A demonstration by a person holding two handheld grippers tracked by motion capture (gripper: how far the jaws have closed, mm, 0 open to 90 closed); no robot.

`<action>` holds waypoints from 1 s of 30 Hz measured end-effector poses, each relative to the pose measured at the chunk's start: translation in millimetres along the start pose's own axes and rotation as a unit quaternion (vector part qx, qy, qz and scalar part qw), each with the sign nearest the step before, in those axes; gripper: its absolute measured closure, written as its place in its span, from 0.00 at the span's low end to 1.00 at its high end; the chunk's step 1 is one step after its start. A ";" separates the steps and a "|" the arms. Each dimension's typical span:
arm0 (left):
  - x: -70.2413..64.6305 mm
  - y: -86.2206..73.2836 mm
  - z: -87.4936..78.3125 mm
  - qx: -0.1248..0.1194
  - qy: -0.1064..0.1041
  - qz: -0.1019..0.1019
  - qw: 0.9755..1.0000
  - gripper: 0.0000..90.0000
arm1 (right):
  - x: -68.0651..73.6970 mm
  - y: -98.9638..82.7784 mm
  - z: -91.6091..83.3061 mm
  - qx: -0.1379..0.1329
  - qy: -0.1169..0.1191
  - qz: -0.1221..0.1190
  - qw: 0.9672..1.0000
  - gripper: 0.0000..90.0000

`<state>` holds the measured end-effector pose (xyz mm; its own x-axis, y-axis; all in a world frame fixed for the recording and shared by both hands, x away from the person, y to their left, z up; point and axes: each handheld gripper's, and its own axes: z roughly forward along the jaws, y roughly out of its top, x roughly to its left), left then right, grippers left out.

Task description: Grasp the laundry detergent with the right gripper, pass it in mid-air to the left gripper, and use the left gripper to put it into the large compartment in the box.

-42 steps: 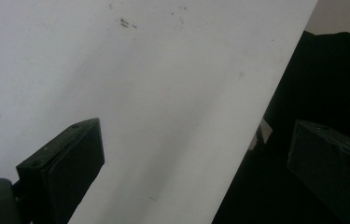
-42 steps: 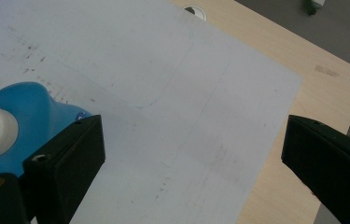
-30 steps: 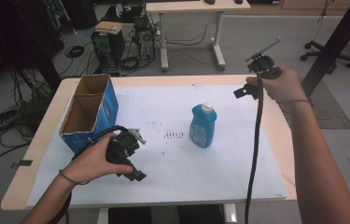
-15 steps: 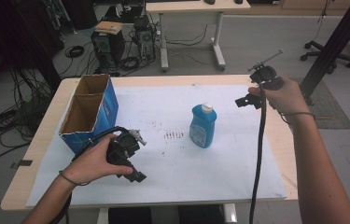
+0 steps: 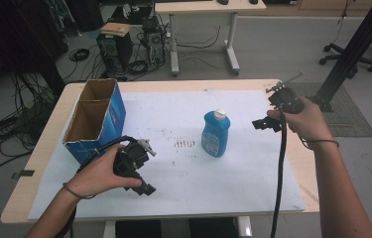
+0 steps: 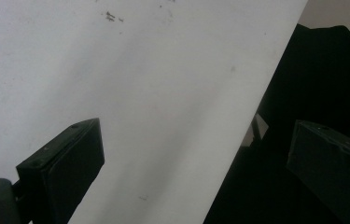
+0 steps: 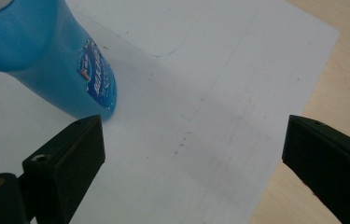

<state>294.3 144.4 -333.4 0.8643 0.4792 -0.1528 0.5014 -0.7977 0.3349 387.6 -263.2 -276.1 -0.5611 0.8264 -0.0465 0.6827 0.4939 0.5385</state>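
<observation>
A blue bottle (image 5: pixel 216 133) with a white cap stands upright near the middle of the white sheet (image 5: pixel 188 168). My right gripper (image 5: pixel 265 124) hovers to its right, held in a hand, jaws wide open and empty. The right gripper view has the blue bottle (image 7: pixel 56 56) at upper left, beyond the open right gripper (image 7: pixel 196 163). Near the front left of the sheet my left gripper (image 5: pixel 144 187) rests low in the other hand. The left gripper (image 6: pixel 200 168) is open in its own view, over the white sheet's (image 6: pixel 116 93) front edge.
An open blue cardboard box (image 5: pixel 94 119) stands at the table's left side, just behind the left hand. The wooden table (image 5: pixel 305 163) shows bare at the right edge. Beyond the table are another desk, computers, cables and a black stand on the floor.
The right hand has carried its gripper down and toward the near side, closer to the bottle's level. The left hand and gripper have hardly moved.
</observation>
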 end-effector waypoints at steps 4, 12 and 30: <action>0.0 -0.5 -0.8 0.000 0.000 0.002 1.000 0.05 | 4.0 -6.3 -0.3 -0.006 0.004 -0.002 1.000 0.07; -1.7 -1.2 -1.1 -0.001 -0.001 0.002 1.000 0.05 | 10.4 -18.1 3.8 -0.010 0.012 0.000 1.000 0.07; -2.2 -4.1 0.3 0.000 -0.005 0.002 1.000 0.05 | 31.5 -41.6 18.0 -0.009 0.027 -0.007 1.000 0.07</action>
<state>290.3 146.5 -334.8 0.8664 0.4728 -0.1607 0.4985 -0.7993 0.3357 350.0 -252.9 -315.1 -0.5954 0.8034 -0.0083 0.6664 0.4996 0.5535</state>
